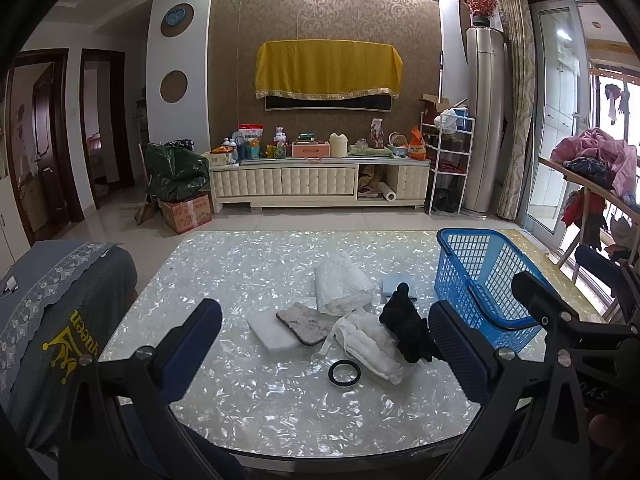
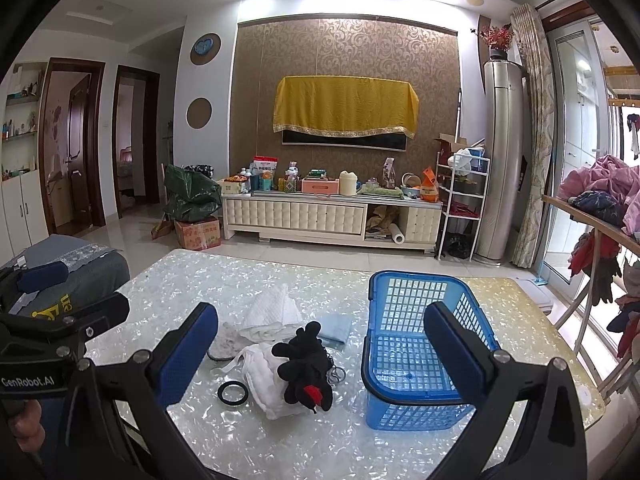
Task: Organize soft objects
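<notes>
Soft objects lie in the middle of the pearly table (image 1: 240, 264): a black plush toy (image 2: 306, 364) on a white folded cloth (image 2: 264, 376), a rolled white towel (image 1: 342, 286), a light blue cloth (image 2: 336, 330), a grey pad (image 1: 306, 322) on a white foam block (image 1: 266, 330). An empty blue basket (image 2: 416, 360) stands to their right. My left gripper (image 1: 324, 344) is open above the table's near side, facing the pile. My right gripper (image 2: 320, 348) is open, with the plush and basket edge between its fingers in view.
A black ring (image 2: 233, 393) lies on the table before the cloth. A grey covered seat (image 1: 60, 300) is at the left. A TV cabinet (image 2: 332, 216) stands across the floor. A rack of clothes (image 2: 608, 216) is at the right.
</notes>
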The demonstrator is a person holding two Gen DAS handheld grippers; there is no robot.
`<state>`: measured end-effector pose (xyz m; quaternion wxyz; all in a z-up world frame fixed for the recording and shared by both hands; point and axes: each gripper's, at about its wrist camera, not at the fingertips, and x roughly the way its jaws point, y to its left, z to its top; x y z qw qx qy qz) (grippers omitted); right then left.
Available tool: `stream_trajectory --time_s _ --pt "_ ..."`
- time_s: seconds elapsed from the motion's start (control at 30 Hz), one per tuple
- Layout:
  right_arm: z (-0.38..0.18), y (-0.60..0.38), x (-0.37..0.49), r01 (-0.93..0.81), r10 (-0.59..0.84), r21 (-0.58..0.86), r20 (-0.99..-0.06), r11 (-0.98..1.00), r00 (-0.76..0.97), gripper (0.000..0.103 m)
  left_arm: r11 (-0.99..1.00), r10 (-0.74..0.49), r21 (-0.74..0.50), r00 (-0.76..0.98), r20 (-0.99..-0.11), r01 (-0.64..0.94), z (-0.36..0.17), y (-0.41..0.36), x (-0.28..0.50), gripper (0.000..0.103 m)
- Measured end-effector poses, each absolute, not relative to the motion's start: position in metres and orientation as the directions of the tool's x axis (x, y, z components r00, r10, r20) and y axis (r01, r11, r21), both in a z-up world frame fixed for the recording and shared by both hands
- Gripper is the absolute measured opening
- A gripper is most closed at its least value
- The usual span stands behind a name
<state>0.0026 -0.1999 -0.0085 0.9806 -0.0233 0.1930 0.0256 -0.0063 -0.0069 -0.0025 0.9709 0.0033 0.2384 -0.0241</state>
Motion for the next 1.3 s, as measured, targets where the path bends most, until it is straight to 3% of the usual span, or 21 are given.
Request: stream_trajectory --time_s 0.83,1.13,1.3 --pt "-0.002 -0.200 0.016 -0.008 -0.027 -0.088 -0.385 0.996 0.922 0.103 0.990 -0.127 -0.017 0.858 -0.499 0.137 0.009 -0.015 0.021 0.103" --pt "-0.012 -0.212 0.047 0.035 -0.069 -0.082 -0.465 0.996 0.882 0.103 0.986 -0.157 -0.048 0.789 -0.594 0.159 -0.002 -0.009 0.063 0.103" --pt "-0.026 -0.216 0.074 0.005 -0.054 -0.086 -0.583 0.996 0.811 0.103 0.978 -0.182 -0.050 0.722 -0.667 0.201 -0.017 -0.009 0.088 0.103"
